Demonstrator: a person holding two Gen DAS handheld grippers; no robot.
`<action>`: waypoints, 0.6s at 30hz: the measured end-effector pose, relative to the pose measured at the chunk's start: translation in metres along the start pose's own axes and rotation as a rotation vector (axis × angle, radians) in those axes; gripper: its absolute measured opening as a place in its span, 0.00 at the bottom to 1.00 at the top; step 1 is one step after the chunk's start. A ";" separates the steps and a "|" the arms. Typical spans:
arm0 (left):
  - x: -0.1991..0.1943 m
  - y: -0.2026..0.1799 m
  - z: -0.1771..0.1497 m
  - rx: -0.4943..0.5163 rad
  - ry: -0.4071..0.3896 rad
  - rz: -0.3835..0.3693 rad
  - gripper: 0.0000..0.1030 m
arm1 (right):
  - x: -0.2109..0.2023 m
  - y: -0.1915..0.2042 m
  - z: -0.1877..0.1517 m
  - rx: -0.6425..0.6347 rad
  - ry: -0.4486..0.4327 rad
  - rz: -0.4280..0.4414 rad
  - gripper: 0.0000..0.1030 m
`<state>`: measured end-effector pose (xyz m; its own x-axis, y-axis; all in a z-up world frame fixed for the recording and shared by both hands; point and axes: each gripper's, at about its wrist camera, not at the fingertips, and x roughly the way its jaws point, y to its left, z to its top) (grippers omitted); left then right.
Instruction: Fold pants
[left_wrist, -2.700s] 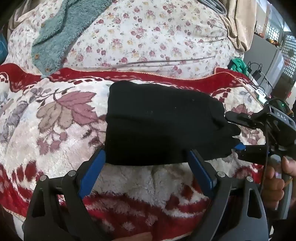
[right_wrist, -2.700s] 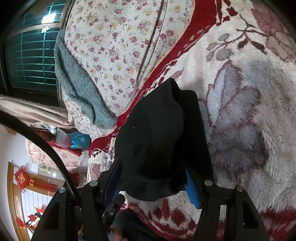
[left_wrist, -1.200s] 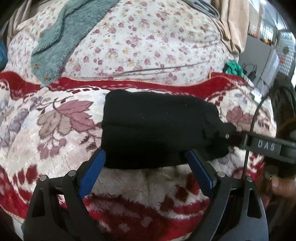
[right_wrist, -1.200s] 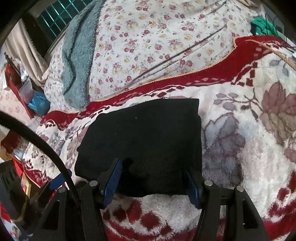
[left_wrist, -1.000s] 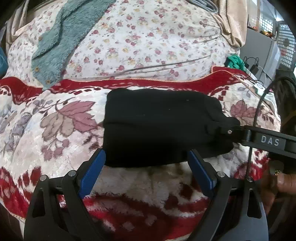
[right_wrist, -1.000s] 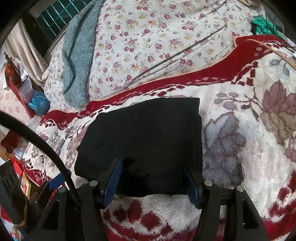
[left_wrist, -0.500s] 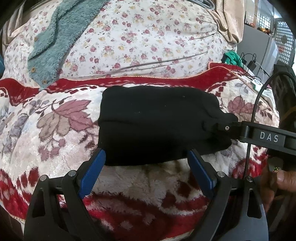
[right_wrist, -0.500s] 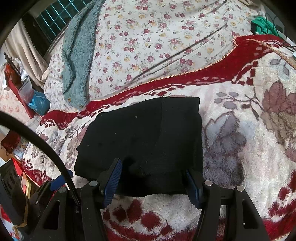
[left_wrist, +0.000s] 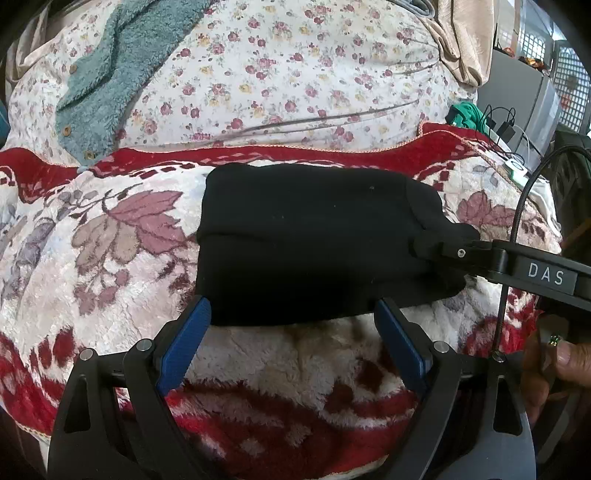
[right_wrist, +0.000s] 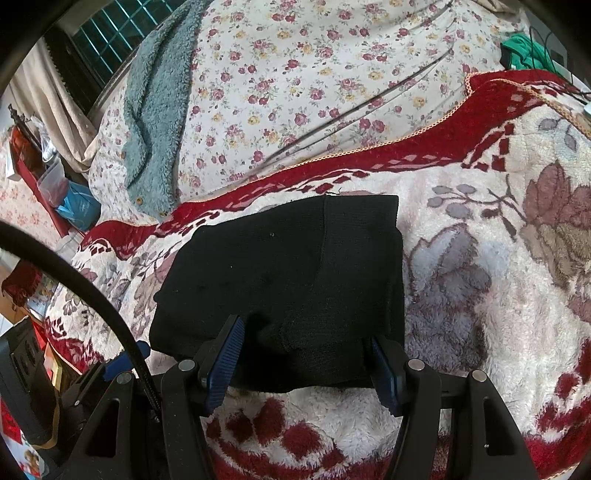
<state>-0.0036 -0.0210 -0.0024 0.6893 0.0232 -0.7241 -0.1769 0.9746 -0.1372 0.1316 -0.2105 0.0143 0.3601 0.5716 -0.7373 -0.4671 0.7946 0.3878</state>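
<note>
The pants (left_wrist: 314, 240) lie folded on the blanket (left_wrist: 110, 258). My left claw (left_wrist: 293, 332) and right claw (right_wrist: 306, 350) both gape, gripping nothing. Fabric looks soft, limp and light; I'd pinch the near edge.

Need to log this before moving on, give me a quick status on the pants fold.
Both hand-held grippers open, left and right, at the near edge. Black pants folded into a compact bundle on the blanket. Nothing in the way.

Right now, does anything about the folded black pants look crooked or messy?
Mostly tidy. The black pants lie in a compact rectangle on the red floral blanket. The one untidy spot is the near edge between the right tongs, where the cloth bunches and puckers instead of lying flat.
</note>
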 end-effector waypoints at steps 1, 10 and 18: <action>0.000 0.000 0.000 0.000 0.000 -0.002 0.88 | 0.000 0.000 0.000 0.000 0.000 0.000 0.60; 0.001 0.000 -0.001 -0.003 0.004 -0.005 0.88 | 0.000 0.000 -0.001 0.001 -0.001 0.000 0.60; 0.002 0.000 -0.001 -0.004 0.006 -0.007 0.88 | 0.000 0.000 -0.001 0.002 -0.001 0.001 0.60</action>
<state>-0.0025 -0.0214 -0.0041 0.6864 0.0156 -0.7271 -0.1752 0.9739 -0.1445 0.1307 -0.2105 0.0143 0.3604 0.5724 -0.7365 -0.4662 0.7944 0.3893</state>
